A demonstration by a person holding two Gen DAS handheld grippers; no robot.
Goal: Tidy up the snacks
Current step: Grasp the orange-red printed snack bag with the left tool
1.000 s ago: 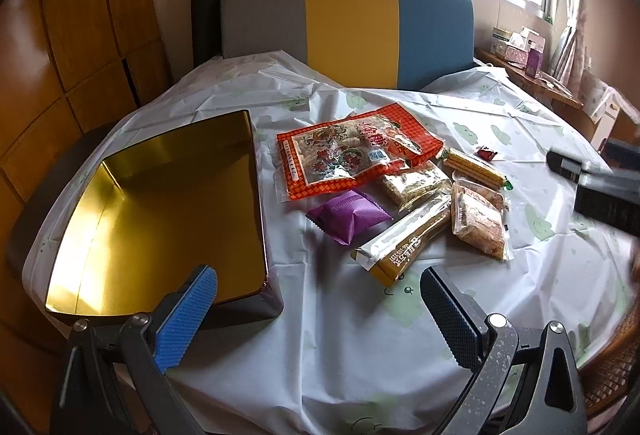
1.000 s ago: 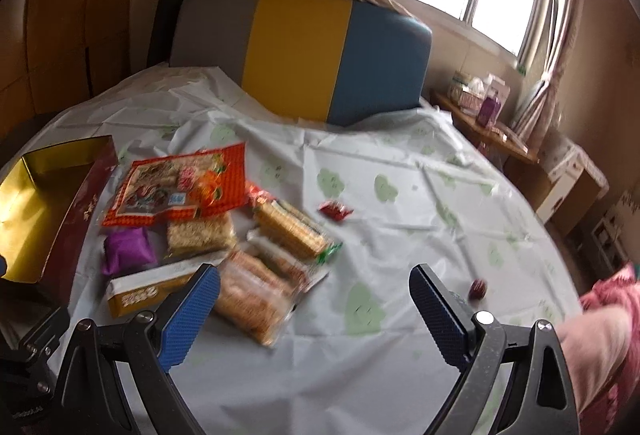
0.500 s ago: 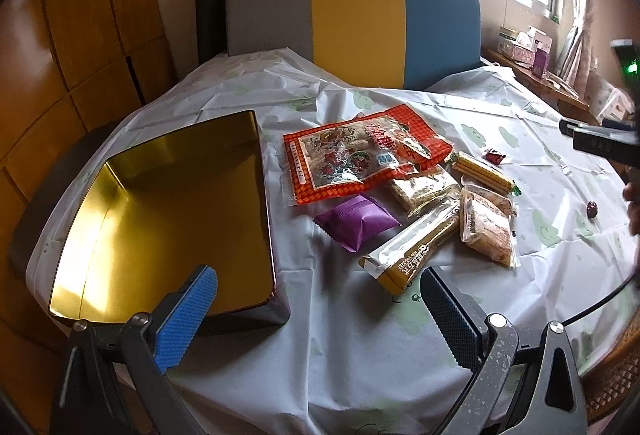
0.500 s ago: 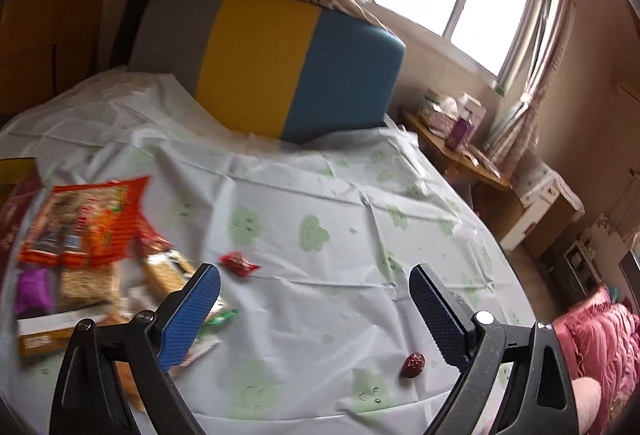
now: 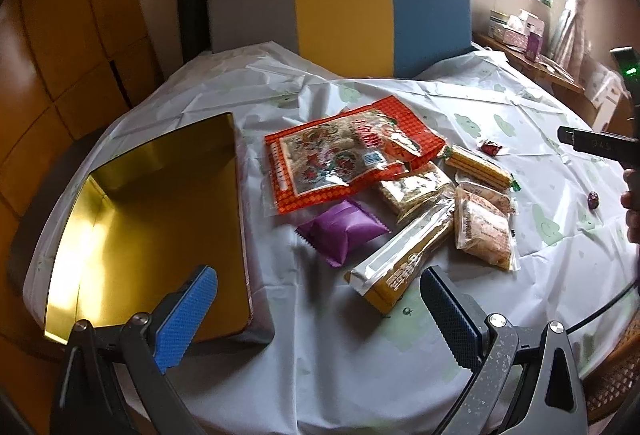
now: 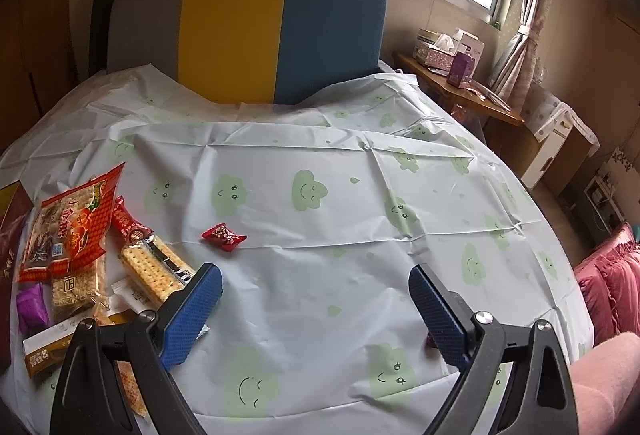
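Right tongs (image 6: 316, 309) swung rightward (gaping, empty), snacks (image 6: 80, 267) now left-edge.

left gripper (image 5: 318, 309): box (image 5: 160, 219) lying ahead-left | snack pile (image 5: 400, 195) sitting ahead-right on the tablecloth (image 5: 360, 375) || right gripper (image 6: 316, 305): snack pile lying left | wrapped candy (image 6: 223, 236) sitting ahead-left, apart from the pile
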